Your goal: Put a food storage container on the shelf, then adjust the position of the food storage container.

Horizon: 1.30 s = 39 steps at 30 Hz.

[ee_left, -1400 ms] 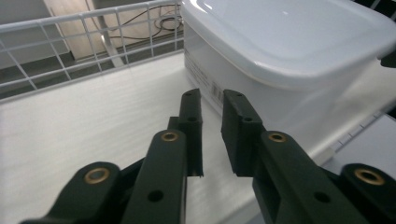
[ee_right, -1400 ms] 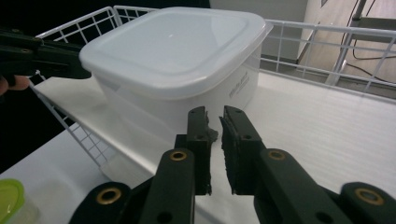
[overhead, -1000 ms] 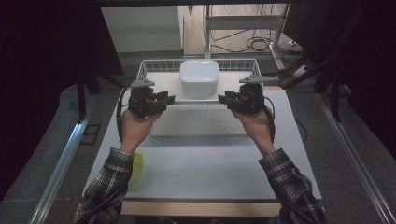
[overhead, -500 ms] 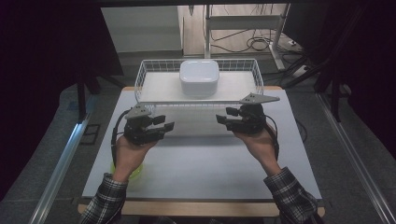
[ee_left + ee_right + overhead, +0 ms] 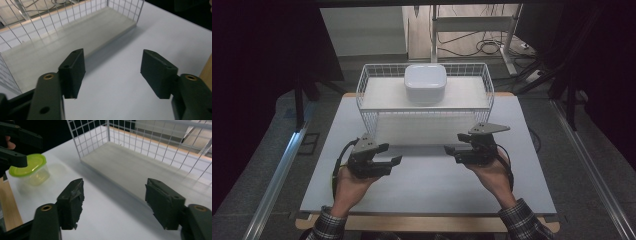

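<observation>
A white wire basket (image 5: 367, 100) with a pale board floor stands at the far middle of the white table (image 5: 522, 165). A white square lidded box (image 5: 425, 82) sits in the basket at the back. My left gripper (image 5: 391, 154) hovers in front of the basket's left part, open and holding nothing, its jaws pointing right. My right gripper (image 5: 452, 153) is opposite, open and holding nothing, pointing left. In the left gripper view the gripper (image 5: 112, 72) faces the basket's board (image 5: 75, 37). The right gripper (image 5: 115, 202) faces the basket's corner (image 5: 82, 155).
A clear tub with a green lid (image 5: 30, 168) stands on the table by the left hand, seen in the right gripper view under the other gripper (image 5: 15, 142). Metal rails (image 5: 277, 175) run along both sides of the table. A wooden edge (image 5: 422, 222) fronts it.
Both grippers have drawn back from the basket's front rim toward the person and now hover over the table's middle. The left hand now covers the green-lidded tub.
</observation>
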Tool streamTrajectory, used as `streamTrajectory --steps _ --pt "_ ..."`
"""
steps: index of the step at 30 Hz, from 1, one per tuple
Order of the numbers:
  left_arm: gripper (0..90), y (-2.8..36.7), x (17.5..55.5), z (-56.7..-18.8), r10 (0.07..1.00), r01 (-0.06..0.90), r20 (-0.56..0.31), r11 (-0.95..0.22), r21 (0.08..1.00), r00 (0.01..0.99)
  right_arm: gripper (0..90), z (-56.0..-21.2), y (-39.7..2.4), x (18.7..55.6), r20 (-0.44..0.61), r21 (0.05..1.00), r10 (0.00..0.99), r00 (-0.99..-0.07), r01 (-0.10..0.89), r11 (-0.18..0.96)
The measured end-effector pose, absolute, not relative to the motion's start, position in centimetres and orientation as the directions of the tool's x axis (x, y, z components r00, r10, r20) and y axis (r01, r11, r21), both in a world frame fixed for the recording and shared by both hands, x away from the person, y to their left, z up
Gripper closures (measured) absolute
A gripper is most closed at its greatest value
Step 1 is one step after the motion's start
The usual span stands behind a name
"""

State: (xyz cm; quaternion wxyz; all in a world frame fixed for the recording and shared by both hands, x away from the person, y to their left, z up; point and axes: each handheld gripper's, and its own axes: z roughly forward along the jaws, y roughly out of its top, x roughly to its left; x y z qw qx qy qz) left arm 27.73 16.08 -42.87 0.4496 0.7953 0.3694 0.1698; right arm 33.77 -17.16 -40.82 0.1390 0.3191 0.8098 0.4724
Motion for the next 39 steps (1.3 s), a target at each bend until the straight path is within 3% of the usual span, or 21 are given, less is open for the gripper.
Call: streamTrajectory --steps 4,8,13,23,31,39 --pt "23.3 16.0 27.0 -43.4 0.746 0.428 -0.027 -0.35 0.833 0.665 26.1 -41.4 -17.4 33.3 0.088 0.853 0.644 -0.76 0.392 0.346" --pt "15.6 16.1 26.0 -44.5 0.738 0.445 -0.077 -0.316 0.838 0.67 18.1 -42.7 -17.7 32.3 0.098 0.85 0.628 -0.772 0.393 0.351" --pt "6.5 15.7 25.2 -46.1 0.754 0.424 -0.028 -0.337 0.841 0.656 10.0 -44.1 -18.0 31.1 0.089 0.843 0.629 -0.772 0.395 0.365" --pt "5.7 15.1 23.6 -49.4 0.732 0.422 -0.067 -0.313 0.851 0.678 5.7 -46.3 -18.8 29.5 0.058 0.835 0.626 -0.778 0.381 0.396" --pt "3.3 13.8 23.2 -50.9 0.716 0.432 -0.034 -0.382 0.817 0.698 4.9 -48.4 -19.4 29.0 -0.022 0.803 0.605 -0.796 0.346 0.485" --pt "2.3 14.1 23.5 -50.7 0.722 0.446 -0.045 -0.375 0.812 0.69 5.0 -49.1 -19.7 29.3 0.02 0.793 0.614 -0.789 0.386 0.471"
